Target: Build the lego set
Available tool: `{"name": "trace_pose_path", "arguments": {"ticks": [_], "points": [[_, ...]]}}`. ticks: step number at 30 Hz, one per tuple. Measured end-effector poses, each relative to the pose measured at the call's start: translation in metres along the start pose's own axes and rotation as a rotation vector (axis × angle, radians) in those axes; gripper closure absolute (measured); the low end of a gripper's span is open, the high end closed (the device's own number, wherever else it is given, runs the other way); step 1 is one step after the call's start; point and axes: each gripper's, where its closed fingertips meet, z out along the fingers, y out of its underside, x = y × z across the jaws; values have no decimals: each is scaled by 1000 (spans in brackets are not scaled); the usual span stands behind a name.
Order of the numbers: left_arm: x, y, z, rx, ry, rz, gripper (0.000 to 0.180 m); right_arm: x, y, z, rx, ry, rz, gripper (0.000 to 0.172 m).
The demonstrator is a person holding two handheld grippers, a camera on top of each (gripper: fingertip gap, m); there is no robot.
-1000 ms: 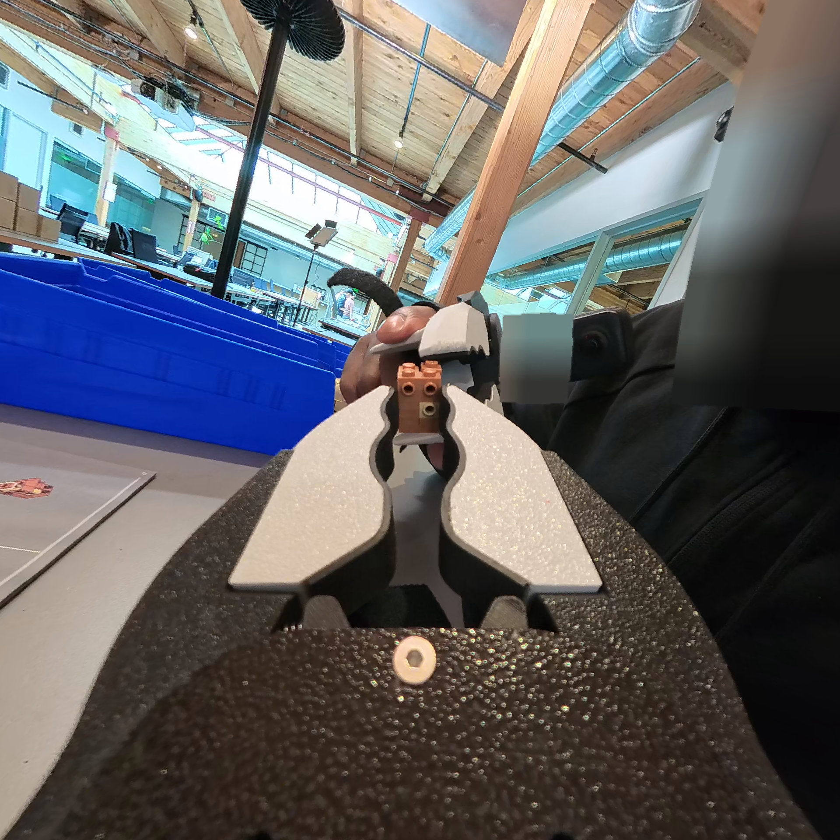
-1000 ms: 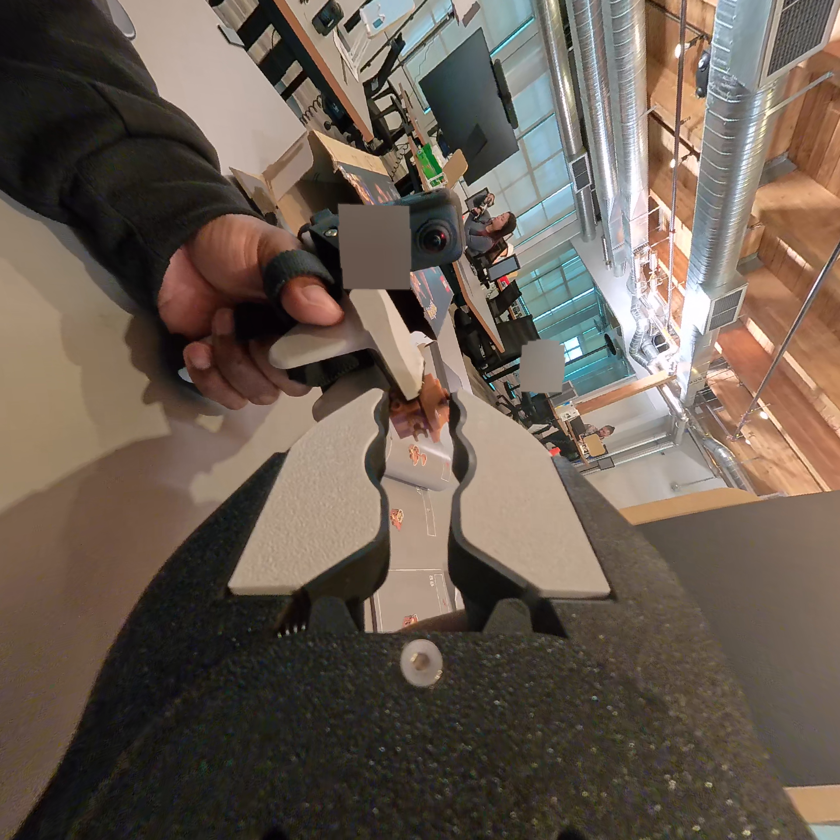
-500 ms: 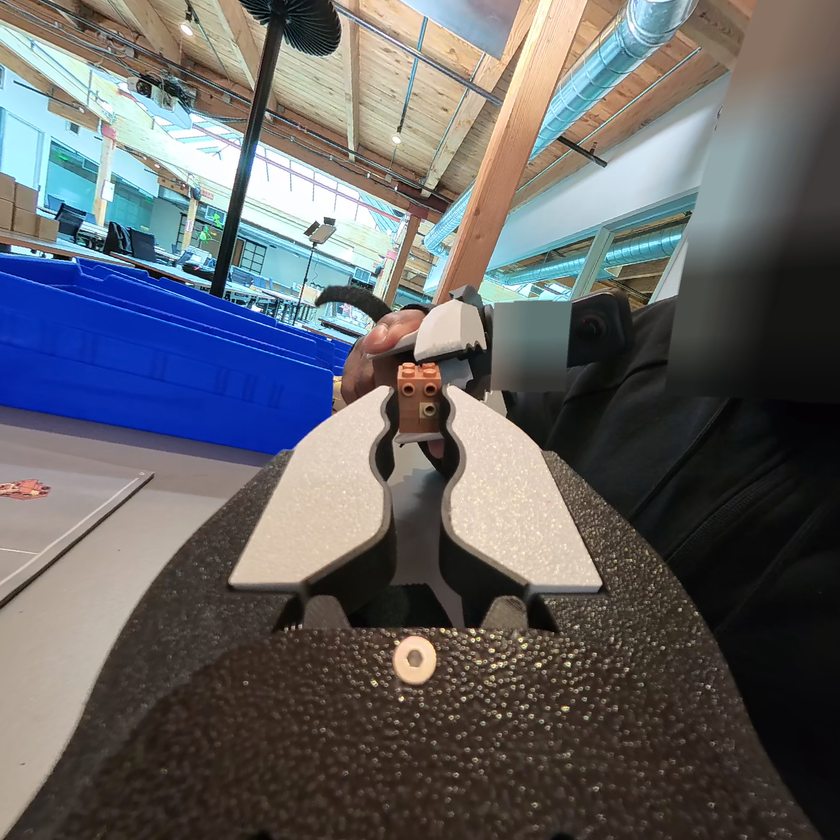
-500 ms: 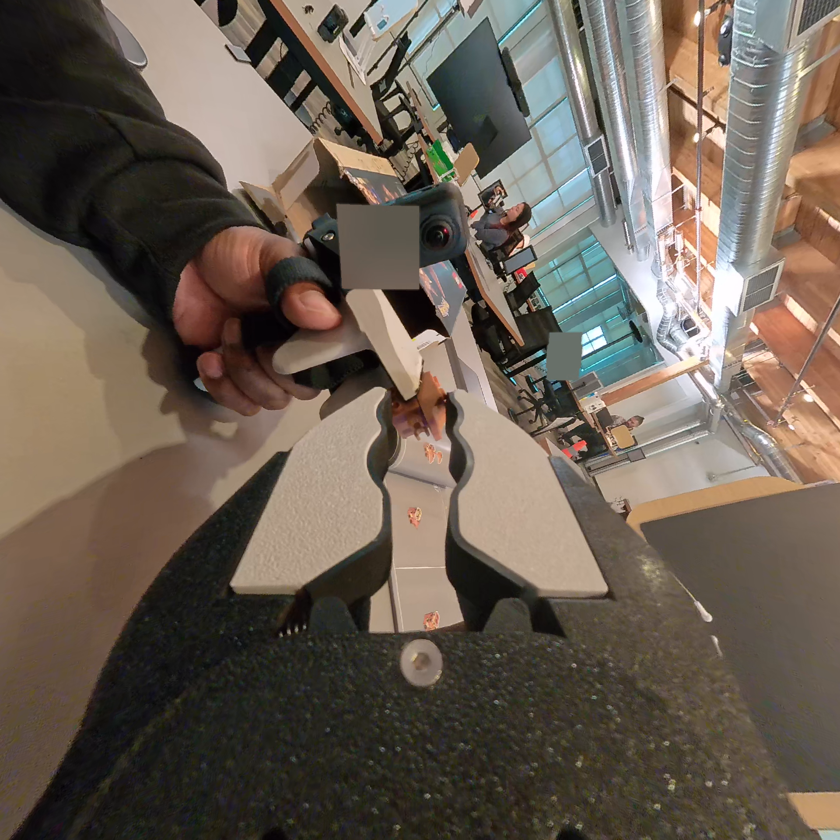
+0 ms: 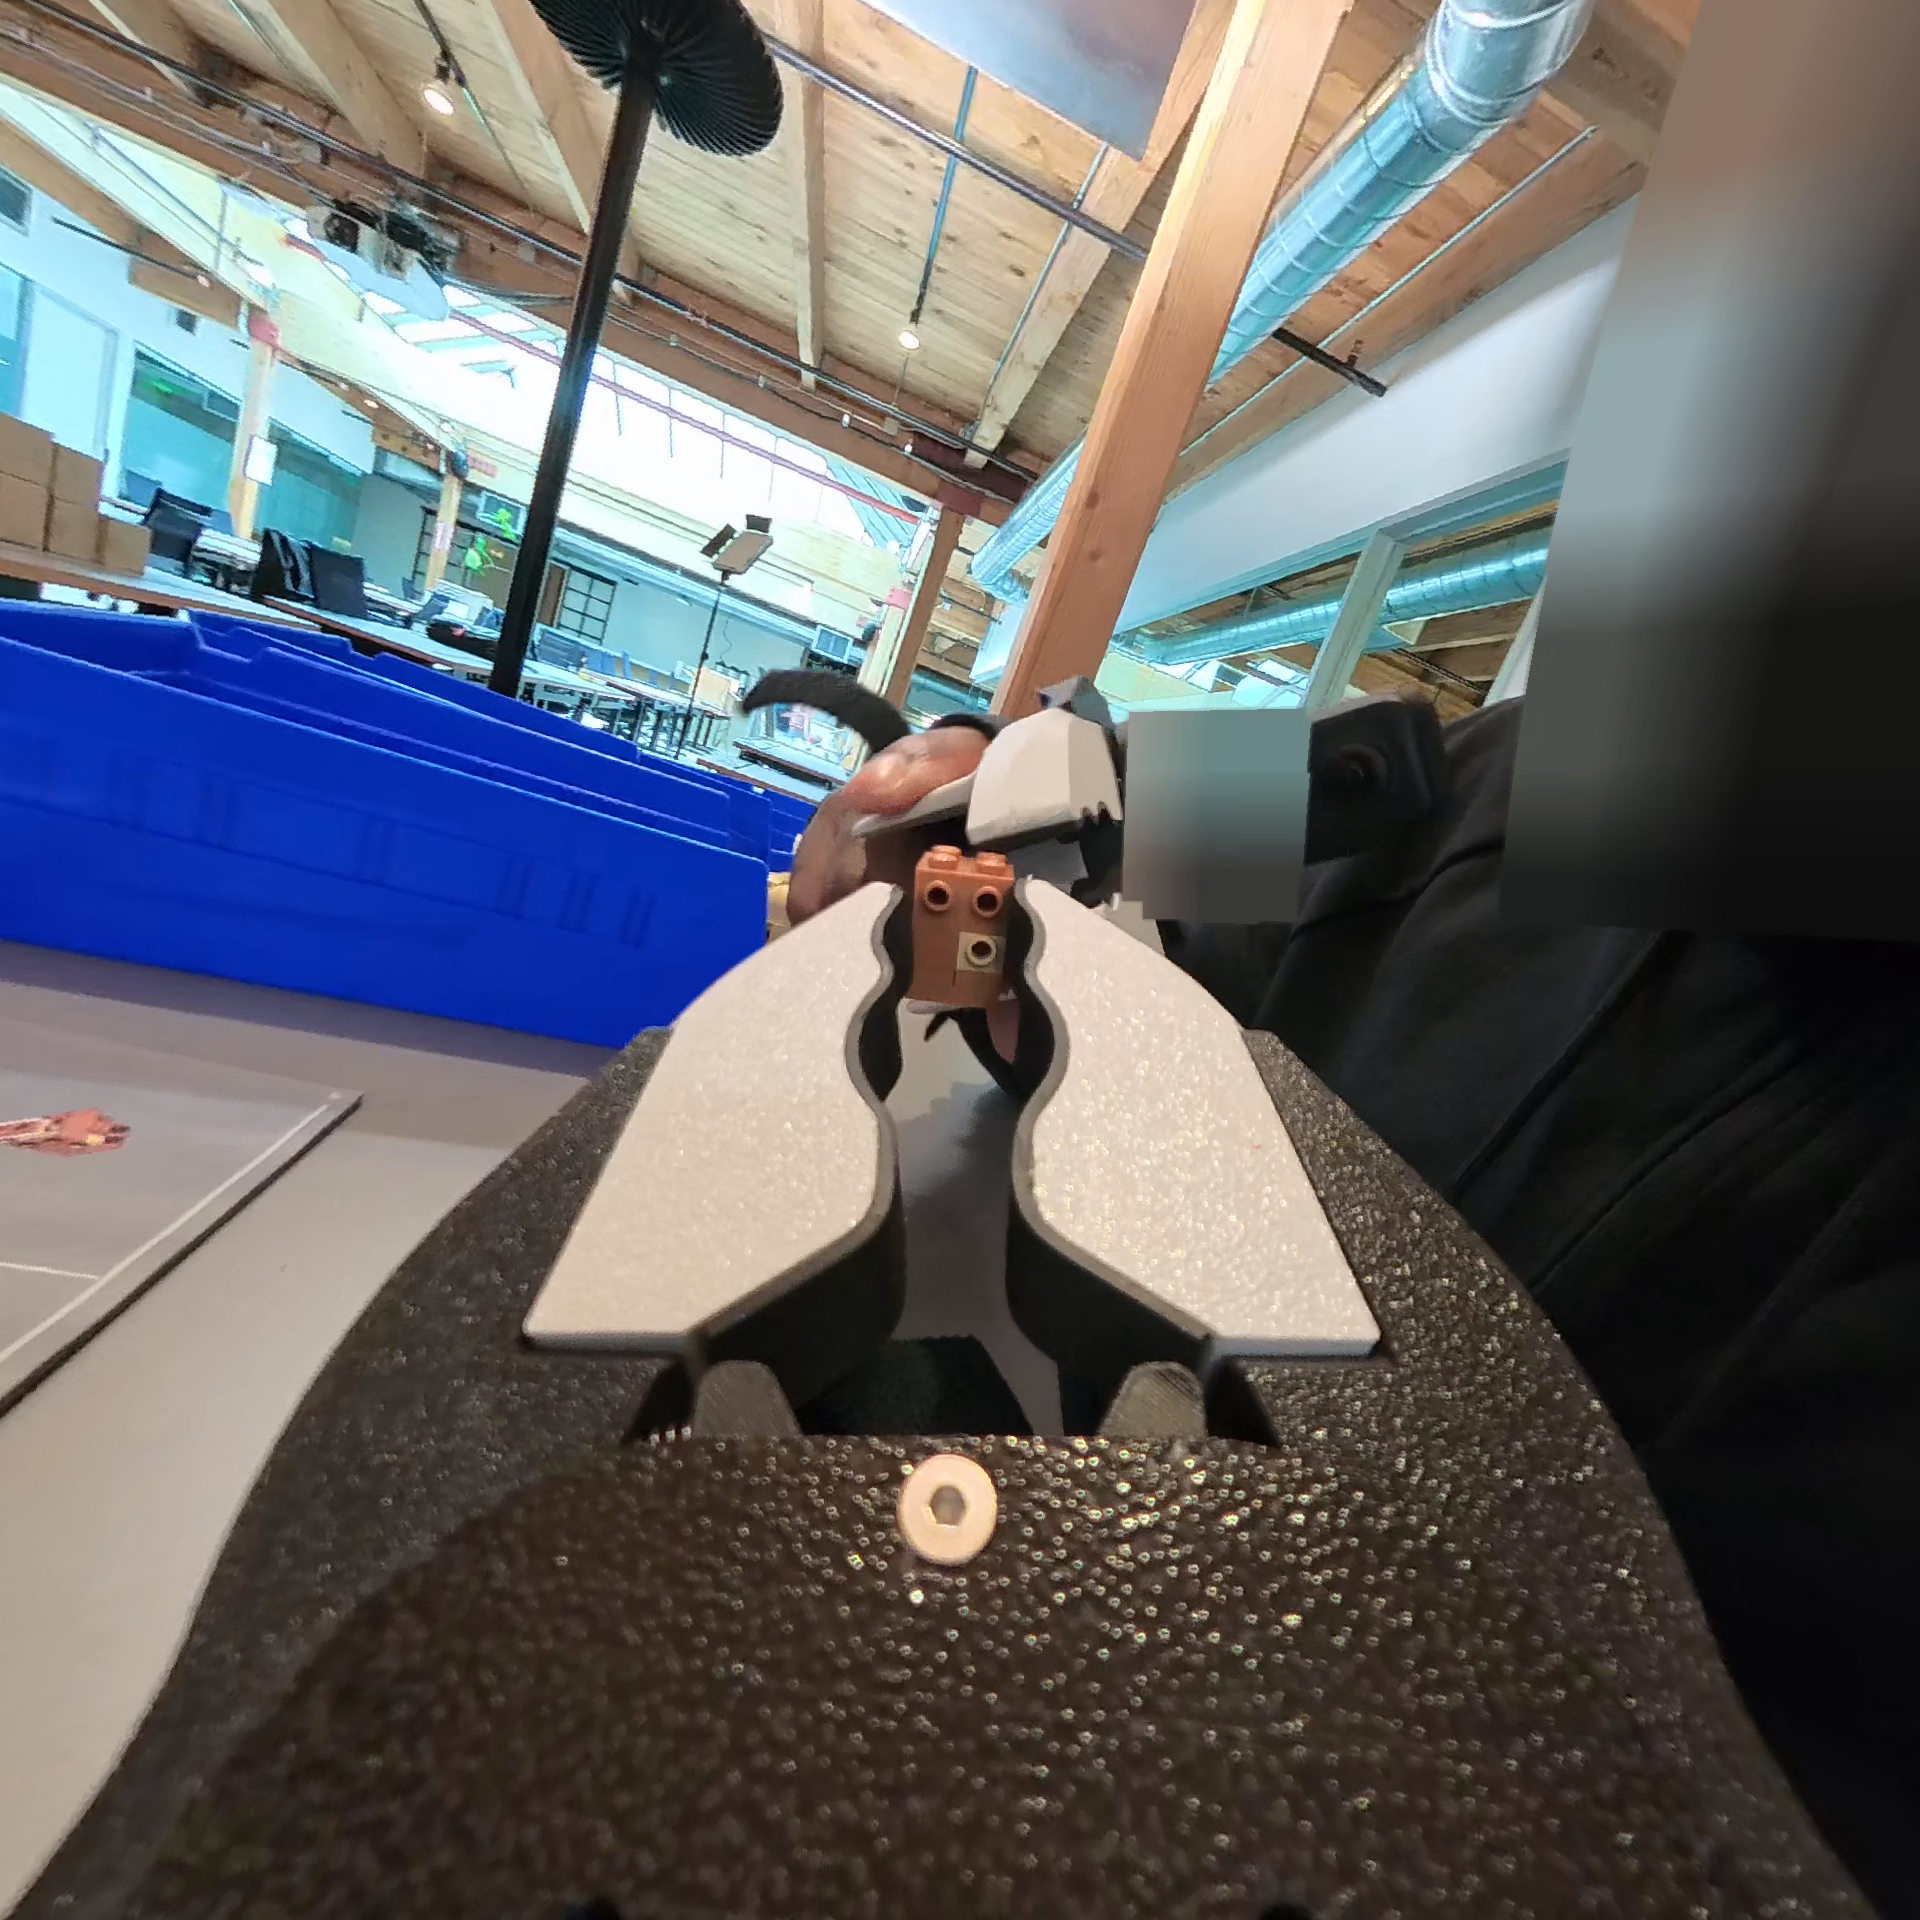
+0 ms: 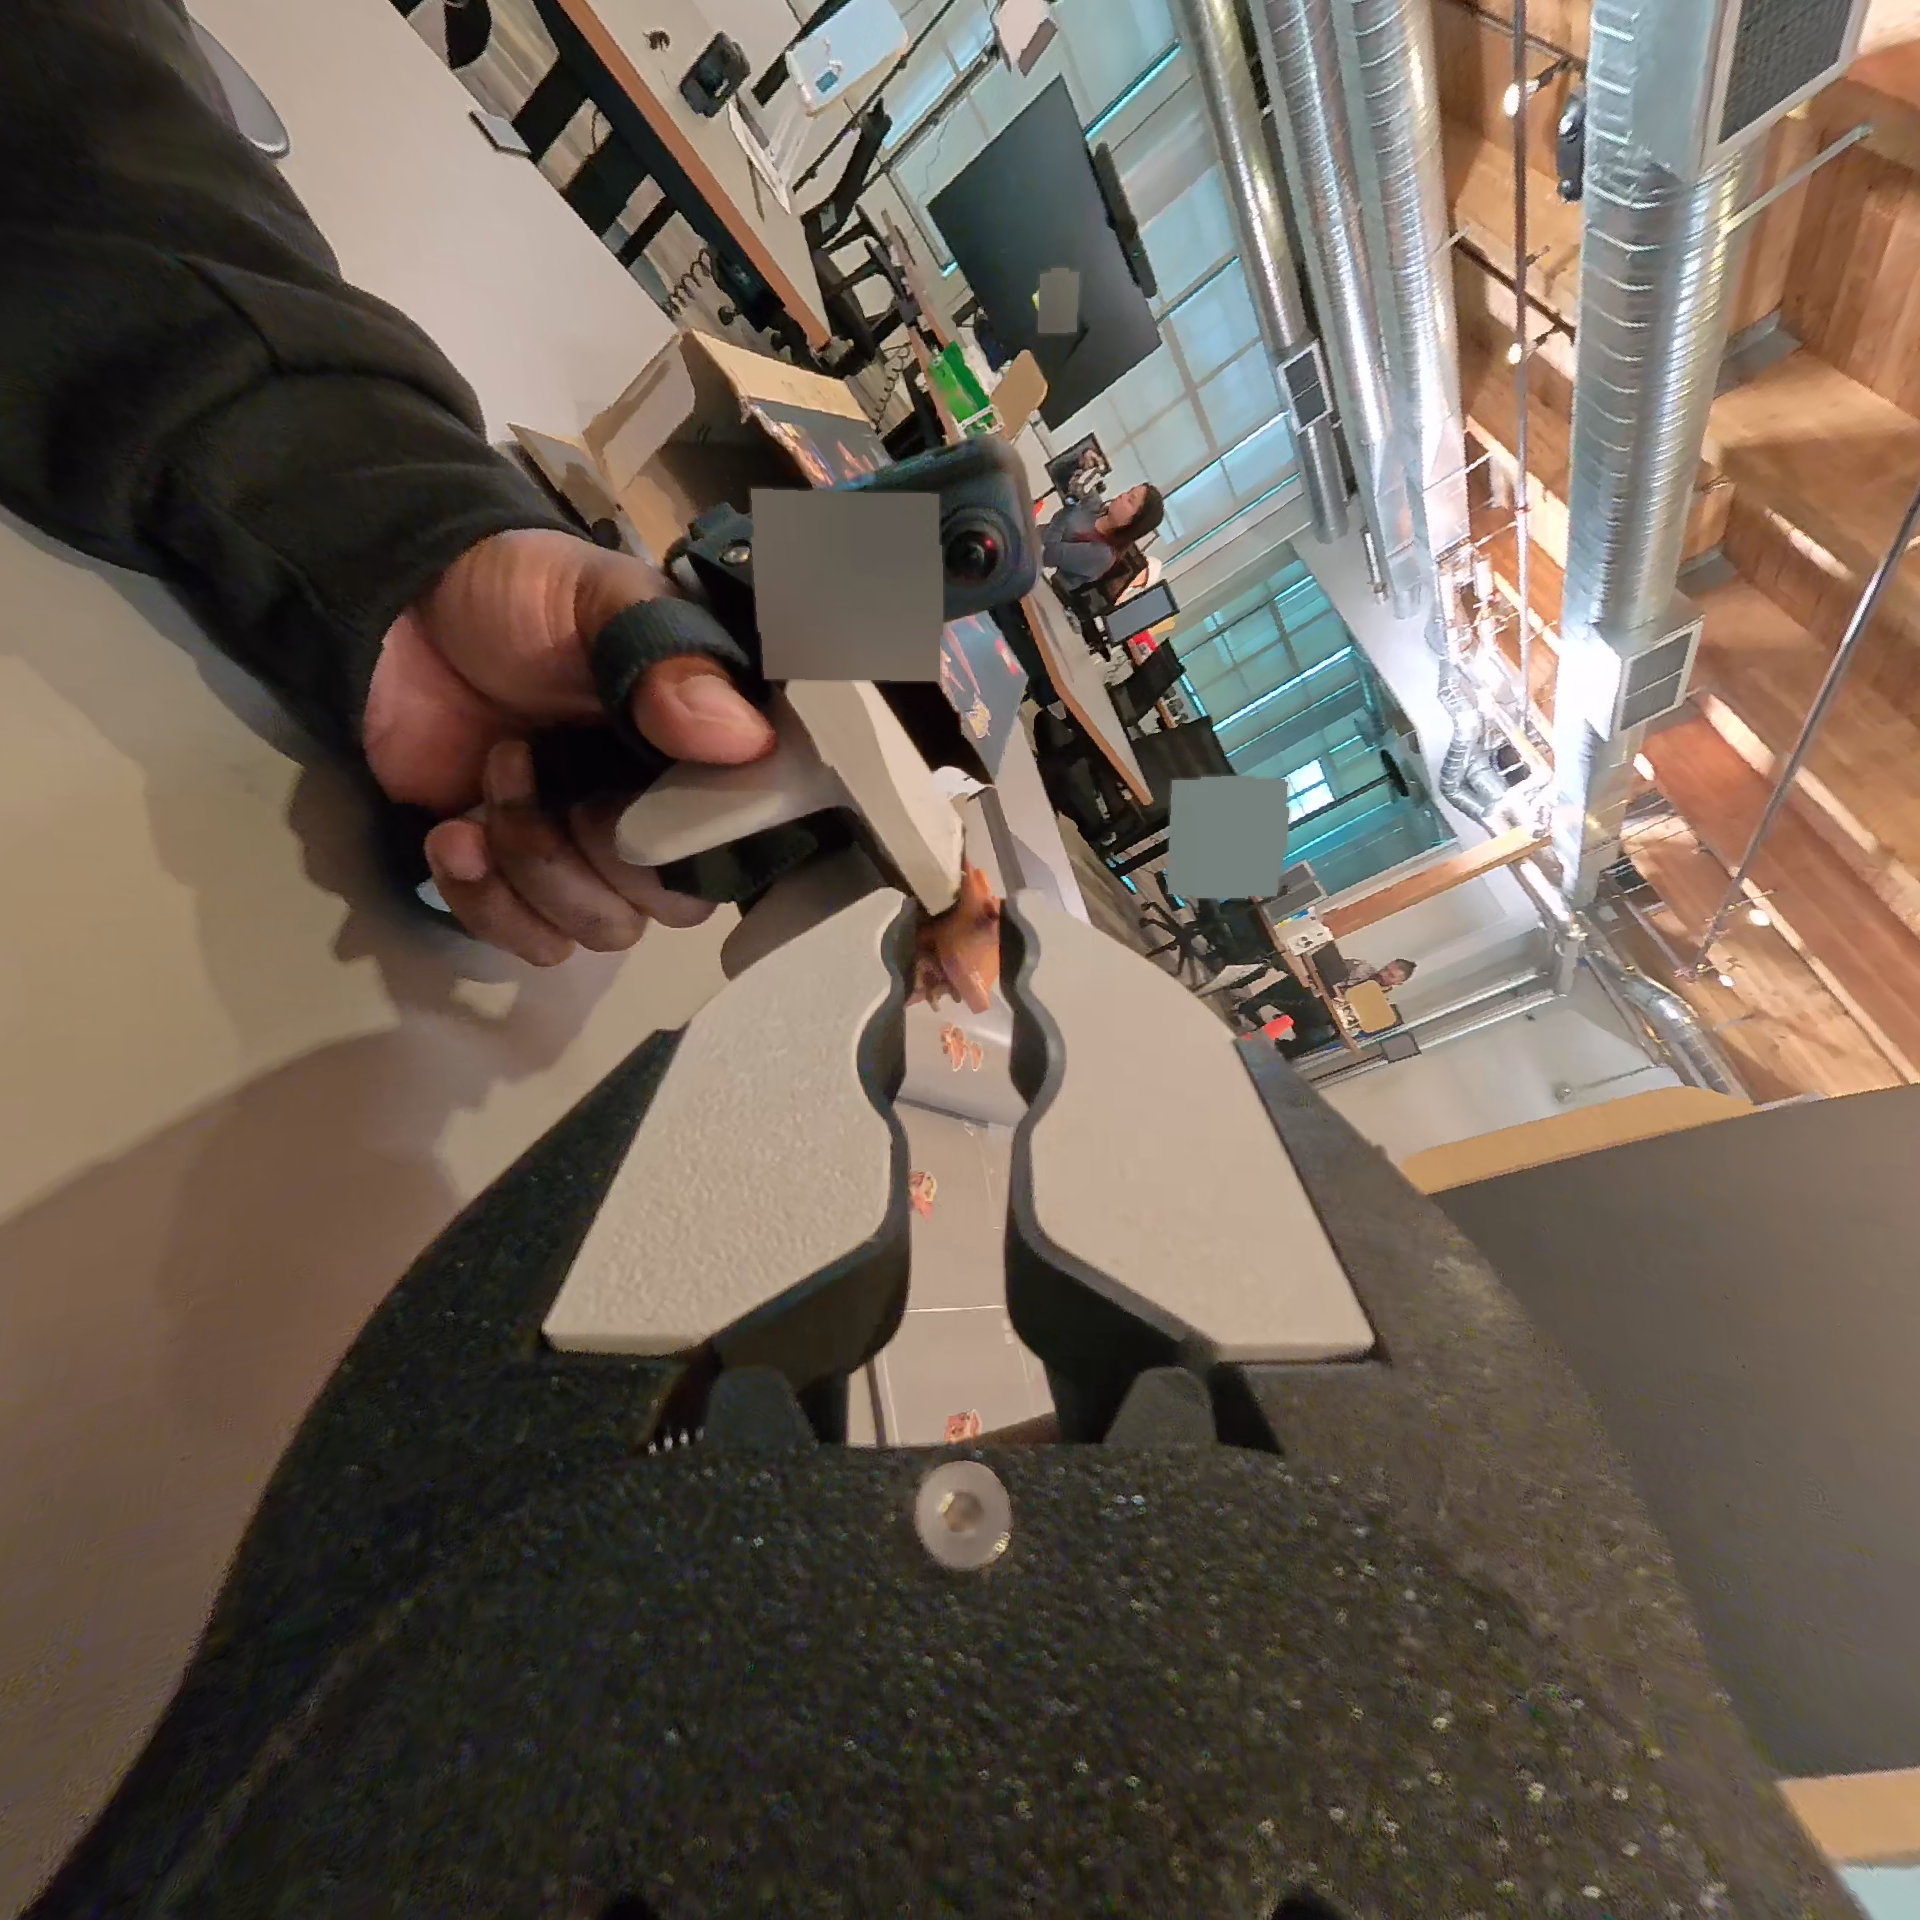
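Two handheld grippers are in play: the left gripper (image 5: 961, 914) and the right gripper (image 6: 956, 925), each seen in its own wrist view and again at about 12 o'clock in the other's. One orange-brown brick assembly (image 5: 961, 930) sits at the tips, showing three round studs on its near face. At 9 o'clock in the left view lie one grey printed mat (image 5: 156, 1195) and a stack of blue bins (image 5: 364, 831), their number unclear.
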Motion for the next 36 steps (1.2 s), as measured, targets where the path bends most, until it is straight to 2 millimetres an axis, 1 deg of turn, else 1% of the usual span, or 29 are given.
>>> {"name": "trace_pose_path", "arguments": {"ticks": [1,2,6,11,13,16,19,29,34,36], "points": [[0,0,0,3,-1,-4,164,0,0,0,3,5,-6,156],[-1,-2,-1,12,-1,-6,164,-1,0,0,3,1,-10,150],[-6,-11,-7,68,-6,-52,164,-2,9,-1,-17,2,-72,139],[-2,-8,-5,60,54,-169,164,0,14,5,-31,41,-178,129],[-1,-5,-3,44,66,-186,164,-1,14,7,-23,40,-202,129],[1,1,0,4,73,-202,164,-1,13,9,-18,43,-224,134],[1,5,3,-21,69,-214,164,-5,14,10,-17,18,-242,145],[-2,13,5,-73,34,-204,165,-10,20,6,-22,-64,-187,146],[-3,15,6,-87,27,-196,164,-11,21,4,-25,-65,-186,146],[-5,13,6,-72,13,-189,164,-9,22,6,-30,-28,-179,146]]}}
